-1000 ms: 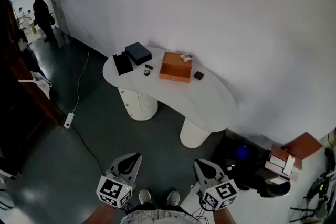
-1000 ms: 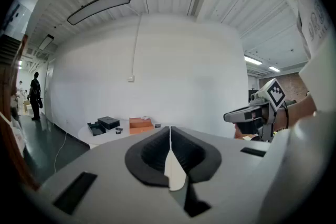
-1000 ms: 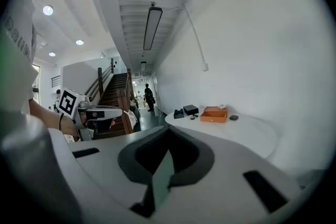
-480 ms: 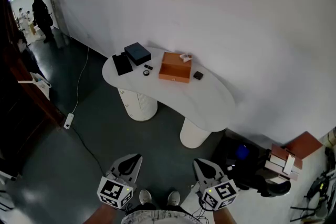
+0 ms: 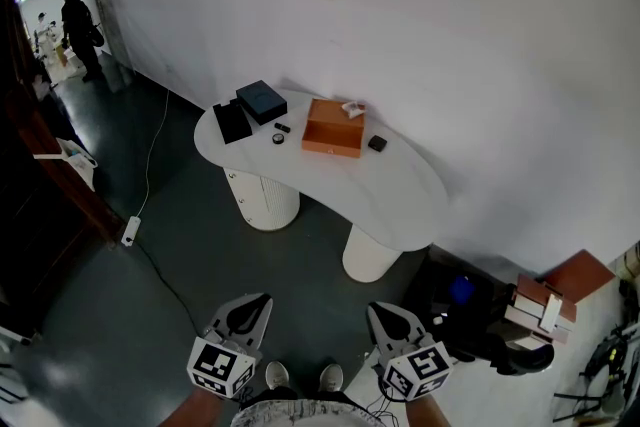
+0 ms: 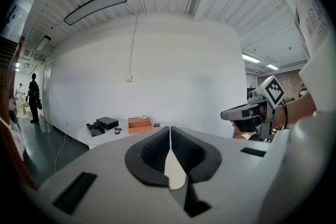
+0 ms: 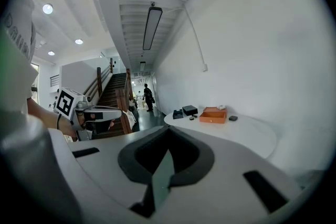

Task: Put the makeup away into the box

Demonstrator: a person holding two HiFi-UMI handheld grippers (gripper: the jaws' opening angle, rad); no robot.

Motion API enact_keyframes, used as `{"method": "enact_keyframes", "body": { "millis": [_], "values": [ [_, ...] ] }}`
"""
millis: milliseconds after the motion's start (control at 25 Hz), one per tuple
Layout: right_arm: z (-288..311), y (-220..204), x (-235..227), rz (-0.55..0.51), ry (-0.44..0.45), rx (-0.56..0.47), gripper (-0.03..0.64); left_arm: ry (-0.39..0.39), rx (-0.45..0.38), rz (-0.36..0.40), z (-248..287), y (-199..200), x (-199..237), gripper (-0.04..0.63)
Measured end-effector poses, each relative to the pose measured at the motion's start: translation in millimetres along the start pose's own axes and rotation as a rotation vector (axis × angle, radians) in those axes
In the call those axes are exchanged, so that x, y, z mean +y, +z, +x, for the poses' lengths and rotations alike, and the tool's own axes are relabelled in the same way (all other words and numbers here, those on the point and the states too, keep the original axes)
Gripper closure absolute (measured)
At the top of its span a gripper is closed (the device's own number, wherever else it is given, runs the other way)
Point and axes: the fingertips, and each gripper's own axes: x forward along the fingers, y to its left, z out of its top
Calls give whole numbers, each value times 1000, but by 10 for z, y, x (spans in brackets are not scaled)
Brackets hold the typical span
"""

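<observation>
My left claw [image 5: 252, 299], bottom left, is closed on nothing, well short of the white worktop [image 5: 400, 200]. On the worktop, from left to right, lie an open black case [image 5: 232, 122], a dark box [image 5: 262, 100], a small stick [image 5: 284, 127] and a round compact [image 5: 279, 138]. Next comes the orange box [image 5: 334, 128], which I take for the target, then a dark compact [image 5: 377, 144]. My right claw [image 5: 380, 309] is also closed and empty. The makeup looks light, hard and smooth, so it may slip; I would pinch each piece across its edges. Since a second ago nothing on the worktop has shifted, and both claws have kept still.
</observation>
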Motion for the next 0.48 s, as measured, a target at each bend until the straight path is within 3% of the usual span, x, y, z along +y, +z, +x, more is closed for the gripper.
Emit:
{"method": "enact_keyframes", "body": {
  "millis": [480],
  "values": [
    [-20,41,-51,-15,-39,-3,607,8,-5,3,-1,-12,3,571]
  ]
}}
